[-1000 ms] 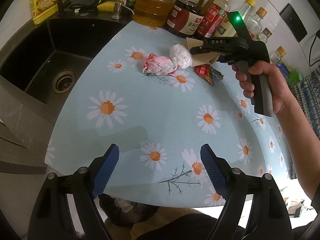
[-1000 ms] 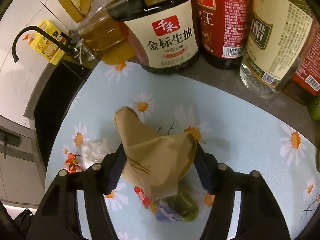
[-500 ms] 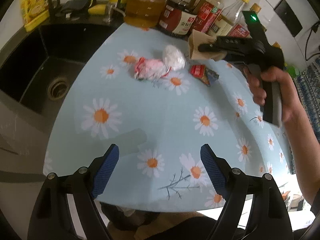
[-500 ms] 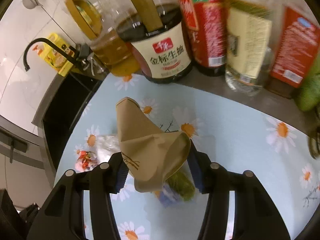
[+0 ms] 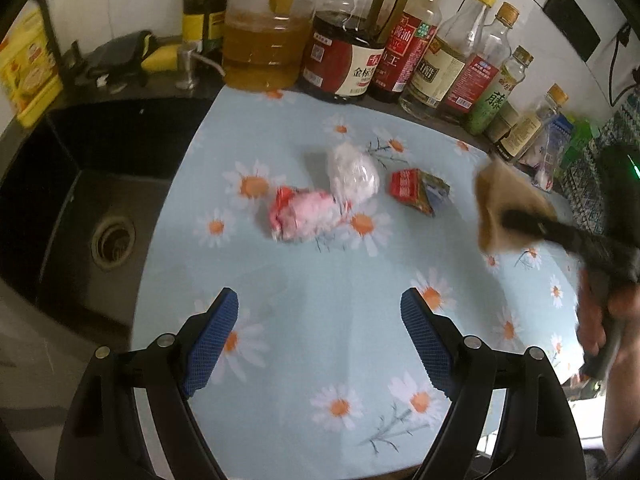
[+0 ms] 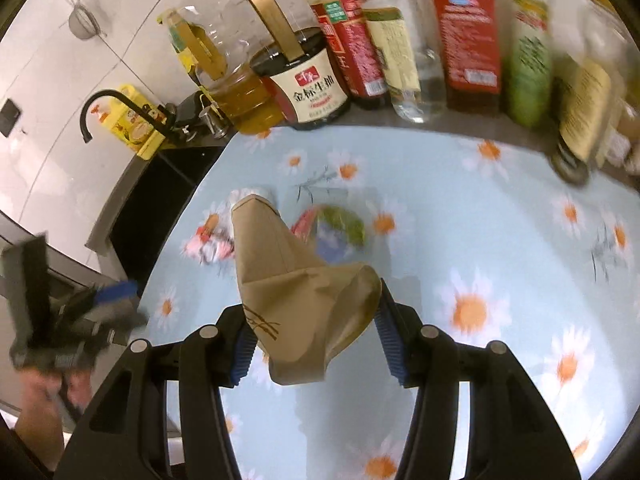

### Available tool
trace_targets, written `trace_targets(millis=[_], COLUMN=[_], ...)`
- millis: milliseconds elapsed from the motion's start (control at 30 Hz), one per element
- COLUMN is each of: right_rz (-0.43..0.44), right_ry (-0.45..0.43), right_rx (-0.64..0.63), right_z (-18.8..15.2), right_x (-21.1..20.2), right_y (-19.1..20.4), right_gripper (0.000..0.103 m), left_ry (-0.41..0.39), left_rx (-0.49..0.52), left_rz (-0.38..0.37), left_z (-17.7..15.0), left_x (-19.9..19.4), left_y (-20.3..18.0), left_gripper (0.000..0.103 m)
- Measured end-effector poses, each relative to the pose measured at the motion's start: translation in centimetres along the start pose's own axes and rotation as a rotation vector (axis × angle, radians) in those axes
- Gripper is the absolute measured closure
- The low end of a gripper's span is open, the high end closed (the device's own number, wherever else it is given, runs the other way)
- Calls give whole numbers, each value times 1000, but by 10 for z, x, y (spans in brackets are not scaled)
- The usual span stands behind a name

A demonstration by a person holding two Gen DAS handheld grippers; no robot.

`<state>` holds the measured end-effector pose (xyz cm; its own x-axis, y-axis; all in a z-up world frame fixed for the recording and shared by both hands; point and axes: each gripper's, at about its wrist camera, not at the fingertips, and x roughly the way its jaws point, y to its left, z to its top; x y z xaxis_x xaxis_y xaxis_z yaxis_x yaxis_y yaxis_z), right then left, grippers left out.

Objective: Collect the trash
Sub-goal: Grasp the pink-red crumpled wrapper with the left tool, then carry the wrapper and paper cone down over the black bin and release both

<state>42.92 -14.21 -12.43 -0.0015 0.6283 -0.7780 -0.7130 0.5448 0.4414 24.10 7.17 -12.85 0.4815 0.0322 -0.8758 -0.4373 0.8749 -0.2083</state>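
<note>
Left wrist view gives us the black sink at far left, which the other view only clips; our left gripper hangs wide and empty over the daisy cloth, its pads blue and ridged. On the cloth we see a crumpled pink wrapper, a white plastic wad and a flat red-green packet. Right wrist view shows our right gripper clamping a creased brown paper bag above the cloth, bottles behind.
</note>
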Motion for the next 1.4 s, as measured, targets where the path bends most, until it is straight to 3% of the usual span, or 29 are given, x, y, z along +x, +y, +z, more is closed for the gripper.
trace_targets(millis=[200, 667, 767, 867, 967, 1400], right_rz=[-8, -27, -34, -63, -119, -133], right_ry=[-67, -57, -63, -82, -102, -136], right_rx=[74, 248, 272, 286, 257, 249], right_z=[-38, -107, -112, -112, -114, -131], right_x=[-29, -30, -30, -33, -35, -47], right_y=[3, 2, 2, 5, 14, 42], right_gripper=[50, 49, 49, 49, 49, 49], left_ry=[20, 46, 66, 86, 72, 22], left_rx=[69, 221, 249, 263, 268, 274], left_rz=[-6, 35, 32, 10, -23, -70], left_z=[24, 52, 53, 51, 48, 28], left_x=[16, 66, 77, 84, 78, 37], left_y=[-2, -1, -1, 1, 2, 7], left_gripper=[22, 24, 42, 53, 55, 55])
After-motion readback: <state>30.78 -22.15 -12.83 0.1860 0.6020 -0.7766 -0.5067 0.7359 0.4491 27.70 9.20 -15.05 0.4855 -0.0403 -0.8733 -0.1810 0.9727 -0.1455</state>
